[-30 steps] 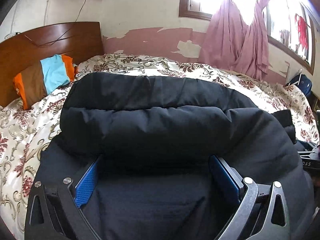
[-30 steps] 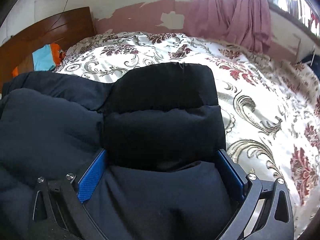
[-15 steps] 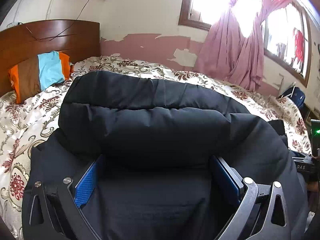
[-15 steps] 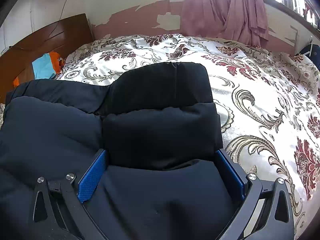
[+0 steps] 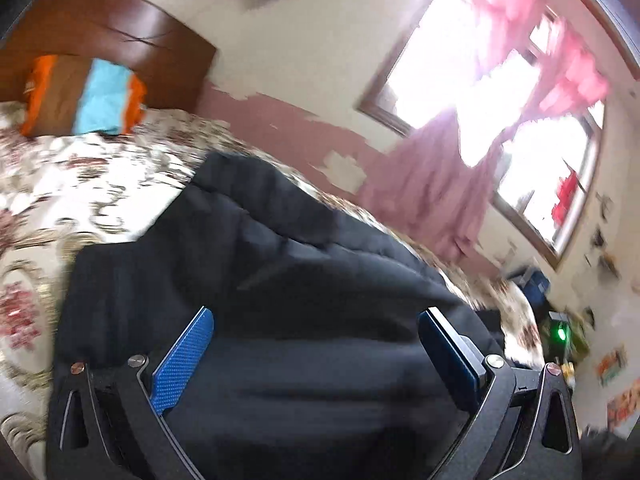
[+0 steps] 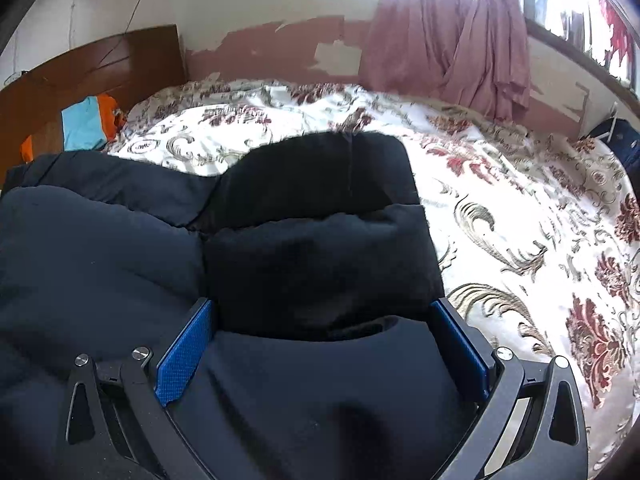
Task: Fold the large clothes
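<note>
The padded jacket (image 6: 320, 264) is being shown in a thick, dark heap on the bed (image 6: 520, 208), near the front edge of the flowered bedspread, with a quilted panel doubled over on top. In the left view the same jacket (image 5: 280, 280) is being seen tilted and blurred, so fine detail there cannot be read.

The right tool (image 6: 324, 344) is being held wide, its blue pads (image 6: 184, 356) standing either side of a puffy fold; whether the cloth is being pinched cannot be told. The left tool (image 5: 316, 356) is likewise being held wide over the jacket's bulk, nothing clearly clamped between its pads (image 5: 182, 360).

Handling is being judged as follows: the jacket is looking soft, springy and bulky, light for its bulk, with a smooth shell that may slide out of a shallow grip. A hold is best taken at a seam or hem edge, where the filling is thinner, rather than on the fat middle of a panel. Folds are likely to spring back unless pressed flat.

Further out, a striped pillow (image 6: 86, 126) is being seen against the wooden headboard (image 6: 100, 68), and a pink curtain (image 6: 452, 44) is hanging by the window (image 5: 472, 76) beyond the bed.
</note>
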`<state>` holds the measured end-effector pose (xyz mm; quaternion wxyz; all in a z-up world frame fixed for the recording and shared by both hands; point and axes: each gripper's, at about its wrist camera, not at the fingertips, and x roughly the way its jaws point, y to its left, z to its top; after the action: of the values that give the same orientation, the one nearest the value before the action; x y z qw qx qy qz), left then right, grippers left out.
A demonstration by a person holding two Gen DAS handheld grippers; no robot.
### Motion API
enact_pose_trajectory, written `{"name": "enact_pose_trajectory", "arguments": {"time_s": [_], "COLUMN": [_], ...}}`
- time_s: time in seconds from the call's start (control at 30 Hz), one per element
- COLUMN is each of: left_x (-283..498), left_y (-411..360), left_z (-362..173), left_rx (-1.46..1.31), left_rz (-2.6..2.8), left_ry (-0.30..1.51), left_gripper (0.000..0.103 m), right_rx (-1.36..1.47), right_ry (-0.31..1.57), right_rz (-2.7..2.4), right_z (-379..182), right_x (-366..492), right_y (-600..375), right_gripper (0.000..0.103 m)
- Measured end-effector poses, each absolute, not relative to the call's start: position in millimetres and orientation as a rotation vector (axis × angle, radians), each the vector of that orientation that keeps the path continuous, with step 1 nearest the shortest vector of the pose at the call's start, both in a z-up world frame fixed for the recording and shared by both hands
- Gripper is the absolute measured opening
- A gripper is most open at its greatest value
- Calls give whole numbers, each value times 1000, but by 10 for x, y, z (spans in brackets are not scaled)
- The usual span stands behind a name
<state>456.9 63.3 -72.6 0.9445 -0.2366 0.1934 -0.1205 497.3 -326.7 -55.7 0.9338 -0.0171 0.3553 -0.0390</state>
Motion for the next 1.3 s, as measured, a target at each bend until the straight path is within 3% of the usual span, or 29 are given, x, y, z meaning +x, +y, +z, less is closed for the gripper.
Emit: {"name": "enact_pose_trajectory", "arguments": {"time_s": [0.37,0.6,0.87,1.3], "left_x": [4337,4285,4289,4686], "left_y": [1315,1800,1618,1494], "left_z": [-574,-716,-942,-1272], "left_rx": [-600,-724,-646,-739], "left_rz": [142,206,20,-340], "left_ry": [448,494,632,776], "left_gripper": [103,103,103,103], "right_rx": [48,143,303,469], "right_ry": [652,720,853,809], "right_rz": [11,6,130,233], "right_z": [-96,-348,-741,-969], "right_x": [4556,4492,4622,4572], "right_y": [-3717,-4029,-4179,-4355], "right_gripper": [102,102,102,102]}}
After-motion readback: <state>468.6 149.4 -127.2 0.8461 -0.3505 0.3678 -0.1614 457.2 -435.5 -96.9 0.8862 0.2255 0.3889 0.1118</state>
